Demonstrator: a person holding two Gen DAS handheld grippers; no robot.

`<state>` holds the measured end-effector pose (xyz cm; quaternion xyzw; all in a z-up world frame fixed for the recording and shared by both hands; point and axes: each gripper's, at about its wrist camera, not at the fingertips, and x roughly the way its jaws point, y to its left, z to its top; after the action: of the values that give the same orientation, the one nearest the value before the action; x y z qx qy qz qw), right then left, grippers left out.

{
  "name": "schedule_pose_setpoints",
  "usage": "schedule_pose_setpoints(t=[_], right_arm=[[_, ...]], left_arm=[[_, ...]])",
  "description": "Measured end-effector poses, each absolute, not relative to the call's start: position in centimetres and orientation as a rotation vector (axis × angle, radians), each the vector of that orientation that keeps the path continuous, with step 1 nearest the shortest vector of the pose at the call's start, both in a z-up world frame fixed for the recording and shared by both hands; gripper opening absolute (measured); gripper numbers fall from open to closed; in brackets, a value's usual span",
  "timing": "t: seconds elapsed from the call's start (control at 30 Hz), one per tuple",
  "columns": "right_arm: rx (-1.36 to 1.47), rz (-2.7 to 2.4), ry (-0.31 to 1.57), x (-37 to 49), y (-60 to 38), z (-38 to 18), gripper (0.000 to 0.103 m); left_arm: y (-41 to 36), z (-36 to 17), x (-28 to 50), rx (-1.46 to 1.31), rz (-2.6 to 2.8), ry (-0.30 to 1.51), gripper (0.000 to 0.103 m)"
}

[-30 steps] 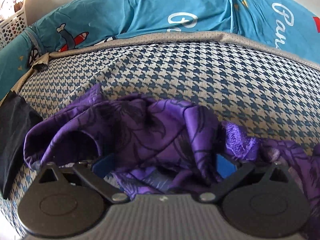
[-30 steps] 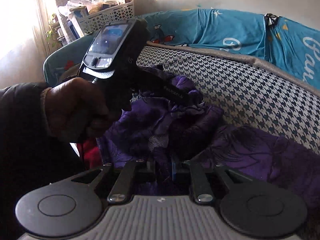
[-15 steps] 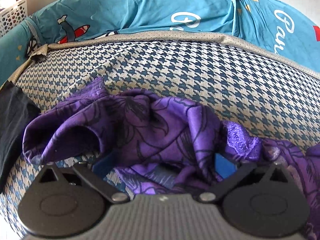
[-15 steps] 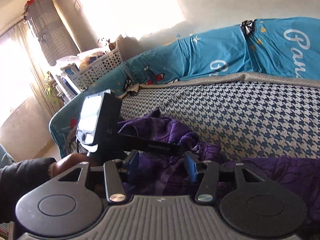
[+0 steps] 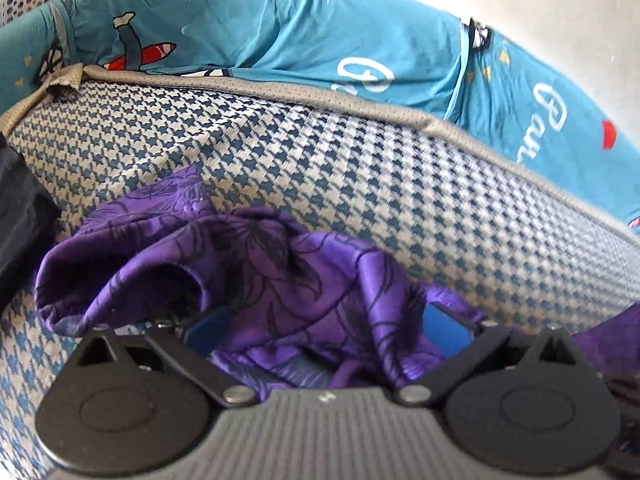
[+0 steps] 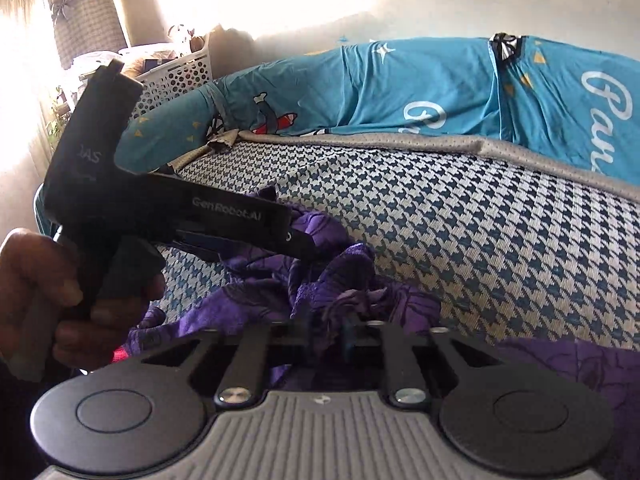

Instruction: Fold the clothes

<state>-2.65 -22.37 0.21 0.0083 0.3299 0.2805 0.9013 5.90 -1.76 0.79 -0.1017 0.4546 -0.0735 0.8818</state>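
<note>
A crumpled purple floral garment lies on the houndstooth mattress. My left gripper is open, its blue pads spread wide with purple cloth bunched between and over them. In the right wrist view the garment lies in front of my right gripper, whose jaws are nearly together, pinching a fold of the purple cloth. The left gripper's body, held by a hand, reaches in from the left above the garment.
A teal printed sheet is heaped along the mattress's far edge, also in the right wrist view. A dark cloth lies at the left. A white perforated basket stands by the curtained window.
My right gripper has closed from open onto a fold of the purple garment. The left gripper stays open and has shifted slightly left over the cloth.
</note>
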Motion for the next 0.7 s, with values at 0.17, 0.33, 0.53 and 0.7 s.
schedule_pose_setpoints(t=[0.17,0.33,0.53,0.7], right_arm=[[-0.037,0.610,0.599,-3.7,-21.9,1.3,0.007],[-0.032,0.604,0.548,-3.9,-22.4,2.3,0.007],[-0.035,0.511,0.508,-2.4,-23.8,2.7,0.006],[-0.006,0.478,0.480,-1.2,-24.8,3.3,0.005]], left_arm=[[-1.5,1.7,5.9,-0.259,-0.184,0.917,0.103],[-1.3,1.4,6.1,-0.282,-0.180,0.921,0.103],[-1.3,0.7,6.5,-0.315,-0.161,0.941,0.103],[-2.3,0.7,6.6,-0.327,-0.224,0.950,0.103]])
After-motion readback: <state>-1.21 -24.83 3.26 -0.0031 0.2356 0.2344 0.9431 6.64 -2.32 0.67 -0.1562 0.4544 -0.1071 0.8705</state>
